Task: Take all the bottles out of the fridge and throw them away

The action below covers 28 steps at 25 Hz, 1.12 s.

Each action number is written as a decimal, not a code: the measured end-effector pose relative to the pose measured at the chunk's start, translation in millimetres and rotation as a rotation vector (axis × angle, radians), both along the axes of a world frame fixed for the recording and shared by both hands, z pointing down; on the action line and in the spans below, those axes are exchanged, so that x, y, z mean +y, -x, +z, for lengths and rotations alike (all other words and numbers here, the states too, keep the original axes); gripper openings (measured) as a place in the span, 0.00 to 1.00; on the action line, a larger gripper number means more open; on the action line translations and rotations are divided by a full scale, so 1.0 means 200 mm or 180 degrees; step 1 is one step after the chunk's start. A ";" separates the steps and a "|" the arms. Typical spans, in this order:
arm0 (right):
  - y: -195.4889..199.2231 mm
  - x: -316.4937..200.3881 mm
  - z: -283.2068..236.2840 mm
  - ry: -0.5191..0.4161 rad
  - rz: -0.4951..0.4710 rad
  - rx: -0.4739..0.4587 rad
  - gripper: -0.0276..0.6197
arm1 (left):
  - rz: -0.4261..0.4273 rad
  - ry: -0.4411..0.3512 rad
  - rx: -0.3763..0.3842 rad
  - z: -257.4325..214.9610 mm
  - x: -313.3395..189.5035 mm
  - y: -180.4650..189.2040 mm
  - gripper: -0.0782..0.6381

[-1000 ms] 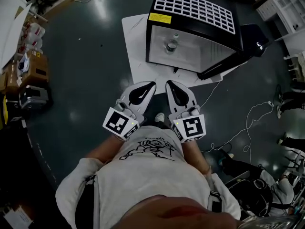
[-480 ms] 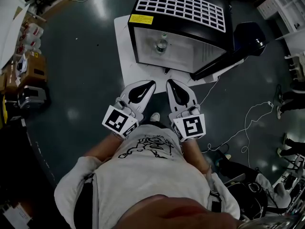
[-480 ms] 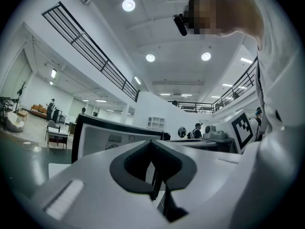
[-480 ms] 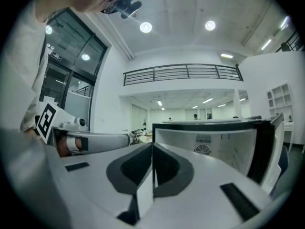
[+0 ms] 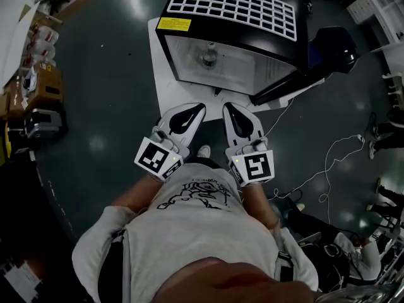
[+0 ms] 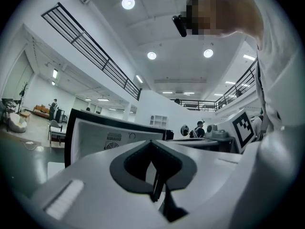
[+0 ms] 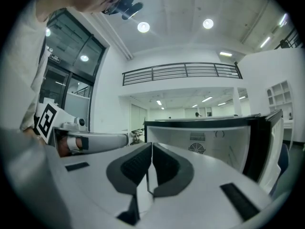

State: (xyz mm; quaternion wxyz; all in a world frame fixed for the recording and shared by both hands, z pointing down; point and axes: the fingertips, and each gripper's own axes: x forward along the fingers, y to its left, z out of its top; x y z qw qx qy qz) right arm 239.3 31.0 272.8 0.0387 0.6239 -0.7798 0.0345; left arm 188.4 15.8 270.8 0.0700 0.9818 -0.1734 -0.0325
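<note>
In the head view a black mini fridge point(image 5: 189, 24) with a white grid top stands on the floor ahead of me, its door point(image 5: 297, 81) swung open to the right. One clear bottle point(image 5: 207, 59) stands upright inside the white interior. My left gripper point(image 5: 201, 108) and right gripper point(image 5: 226, 106) hover side by side just short of the fridge opening, both shut and holding nothing. The left gripper view shows its jaws point(image 6: 153, 147) closed with the fridge point(image 6: 105, 135) beyond. In the right gripper view the closed jaws point(image 7: 151, 149) point at the fridge point(image 7: 214, 137).
A white sheet point(image 5: 163, 87) lies under the fridge. Cables point(image 5: 328, 163) trail over the dark floor at right. A black object point(image 5: 338, 46) sits behind the door. Boxes and gear point(image 5: 38, 93) line the left edge. People stand far off in the hall.
The fridge has drawn closer and shifted left in the head view as I moved toward it. Both grippers stay shut and side by side.
</note>
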 end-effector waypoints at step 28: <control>0.07 -0.22 0.14 0.0134 -0.0029 -0.0013 0.06 | 0.0059 -0.0020 -0.0199 0.18 -0.25 0.01 0.12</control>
